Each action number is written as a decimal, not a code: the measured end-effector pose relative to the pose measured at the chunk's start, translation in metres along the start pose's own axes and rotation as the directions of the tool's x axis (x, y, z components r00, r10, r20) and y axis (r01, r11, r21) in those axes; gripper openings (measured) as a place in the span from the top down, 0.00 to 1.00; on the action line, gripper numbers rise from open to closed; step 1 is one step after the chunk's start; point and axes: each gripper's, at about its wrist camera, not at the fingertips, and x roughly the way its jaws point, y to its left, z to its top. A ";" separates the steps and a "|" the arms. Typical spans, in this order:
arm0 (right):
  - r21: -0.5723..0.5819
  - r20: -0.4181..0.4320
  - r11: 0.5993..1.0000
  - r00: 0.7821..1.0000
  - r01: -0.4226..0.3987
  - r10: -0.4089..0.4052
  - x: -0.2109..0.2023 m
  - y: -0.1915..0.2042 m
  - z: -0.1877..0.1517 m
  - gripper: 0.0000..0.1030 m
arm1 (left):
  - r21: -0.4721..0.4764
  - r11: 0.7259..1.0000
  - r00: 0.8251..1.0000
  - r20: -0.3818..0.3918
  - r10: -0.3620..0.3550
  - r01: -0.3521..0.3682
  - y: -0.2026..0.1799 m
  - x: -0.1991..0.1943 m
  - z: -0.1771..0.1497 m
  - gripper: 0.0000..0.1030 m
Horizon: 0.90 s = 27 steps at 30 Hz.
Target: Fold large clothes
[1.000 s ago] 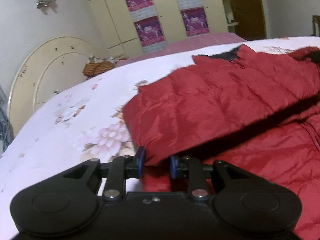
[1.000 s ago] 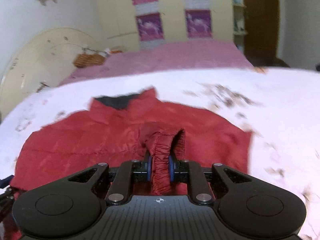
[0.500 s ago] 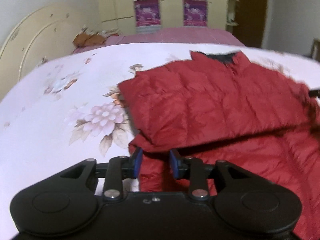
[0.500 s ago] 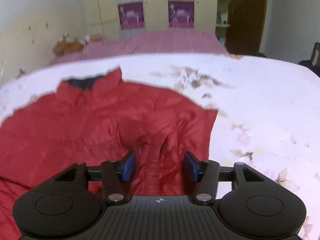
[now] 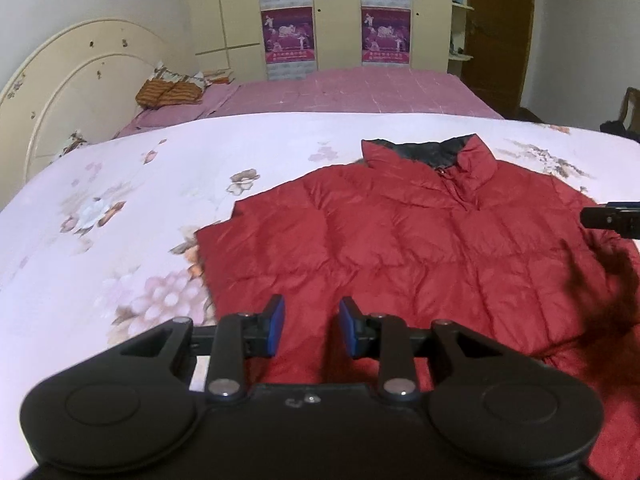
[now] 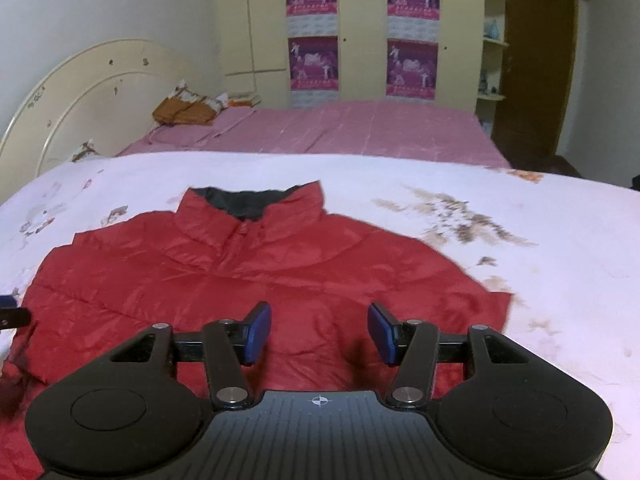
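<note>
A home bedroom: bed [image 6: 360, 132], headboard [image 6: 80, 92], wardrobe [image 6: 360, 20].

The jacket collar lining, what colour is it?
Black inside the red jacket's collar lining; clearest in the right wrist view.

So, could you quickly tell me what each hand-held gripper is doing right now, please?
Left hand-held gripper: open, holding nothing, above the red jacket.
Right hand-held gripper: open wide, holding nothing, also over the jacket.

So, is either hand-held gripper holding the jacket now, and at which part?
Neither: left hand-held gripper and right one are open above the jacket.
</note>
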 end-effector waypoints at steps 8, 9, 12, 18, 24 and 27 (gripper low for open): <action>-0.026 -0.011 1.000 1.000 0.010 -0.011 0.036 0.007 0.005 0.48 | 0.002 0.999 0.999 0.016 0.050 -0.050 0.004 0.049 0.012 0.69; -0.037 -0.024 0.999 0.999 0.026 -0.027 0.043 0.004 0.003 0.48 | 0.008 0.998 0.998 0.017 0.058 -0.058 0.004 0.057 0.013 0.69; -0.061 -0.050 0.995 0.996 0.076 -0.079 0.062 -0.010 -0.007 0.48 | 0.012 0.998 0.997 0.022 0.069 -0.069 0.009 0.074 0.011 0.68; -0.004 -0.037 0.992 0.991 0.126 -0.126 0.062 -0.045 -0.023 0.48 | 0.009 0.998 0.997 0.039 0.065 -0.066 0.010 0.079 0.005 0.69; -0.026 -0.060 0.993 0.991 0.115 -0.116 0.070 -0.050 -0.023 0.44 | 0.041 0.996 0.996 0.034 0.080 -0.082 0.005 0.082 0.006 0.68; 0.002 -0.049 0.994 0.993 0.107 -0.107 0.050 -0.051 -0.015 0.44 | 0.045 0.995 0.995 0.037 0.092 -0.094 0.005 0.071 0.010 0.68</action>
